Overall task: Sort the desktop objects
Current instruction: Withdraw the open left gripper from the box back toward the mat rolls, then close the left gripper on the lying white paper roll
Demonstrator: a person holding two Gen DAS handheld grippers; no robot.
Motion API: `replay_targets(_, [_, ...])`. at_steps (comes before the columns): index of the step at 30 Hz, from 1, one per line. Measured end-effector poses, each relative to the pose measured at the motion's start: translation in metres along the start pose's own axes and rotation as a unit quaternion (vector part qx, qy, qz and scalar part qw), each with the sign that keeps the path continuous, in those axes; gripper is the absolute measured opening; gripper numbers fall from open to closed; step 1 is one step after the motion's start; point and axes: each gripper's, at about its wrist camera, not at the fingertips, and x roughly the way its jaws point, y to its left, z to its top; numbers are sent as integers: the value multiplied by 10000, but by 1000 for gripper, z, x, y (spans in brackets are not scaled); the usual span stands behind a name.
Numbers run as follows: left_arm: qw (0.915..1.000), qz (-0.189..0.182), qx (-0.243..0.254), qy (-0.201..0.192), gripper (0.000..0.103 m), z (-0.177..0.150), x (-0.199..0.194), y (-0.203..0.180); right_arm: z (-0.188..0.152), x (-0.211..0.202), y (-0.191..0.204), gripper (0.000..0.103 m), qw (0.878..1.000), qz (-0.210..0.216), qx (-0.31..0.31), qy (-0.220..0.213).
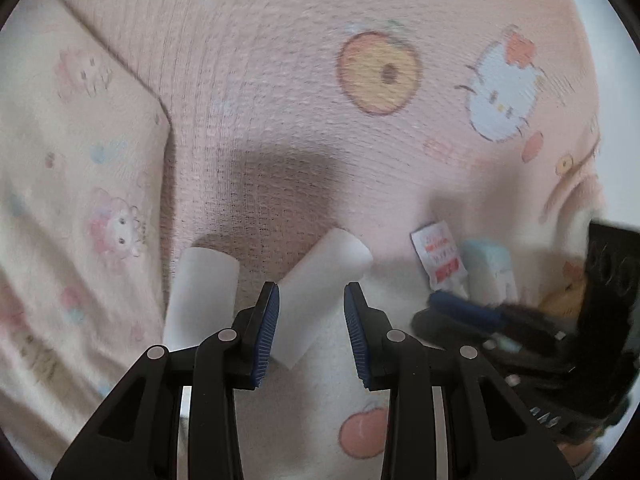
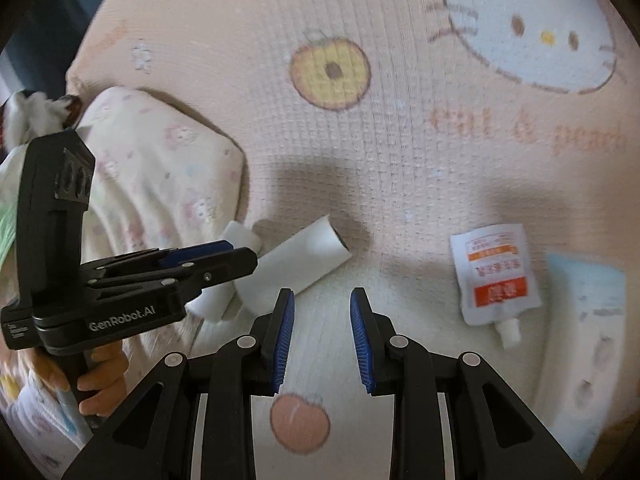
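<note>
**Reaching in for a first pick off the printed blanket (image 1: 280, 80).**
Both jaws are released and empty. The left gripper (image 1: 312, 332) hangs over the white roll (image 1: 320, 280), the right gripper (image 2: 322, 340) beside it; the sachet (image 2: 496, 276) lies farther right. Next, likely: straddle the roll and clench.

Two rolls are laid on the blanket (image 2: 400, 160), side by side. In the right wrist view the far roll (image 2: 296, 260) is set right of the near roll (image 2: 224, 280), the two seemingly touching. The pillow (image 2: 160, 168) is placed left of and behind them, on the blanket. Well to the right of the rolls a pouch (image 2: 494, 276) is laid flat, its spout toward the camera, and a box (image 2: 592, 312) is set just right of it. The left gripper (image 2: 224, 256) is held over the near roll. In the left wrist view the right gripper (image 1: 460, 312) is seen before the pouch (image 1: 440, 256) and box (image 1: 492, 272).
</note>
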Motion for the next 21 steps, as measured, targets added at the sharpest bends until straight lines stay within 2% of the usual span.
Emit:
replay_targets(7, [9985,-171,-194,475,37,8,25,9,0,28,-6,25,9991,248,257,248])
replay_targets(13, [9941,-635,-323,817,38,-5,32,8,-6,40,-8,25,9971,504,397,407])
replay_targets(21, [9937,-609,-100,937,42,-11,43,-1,-17,44,-23,25,9937,731,609,591])
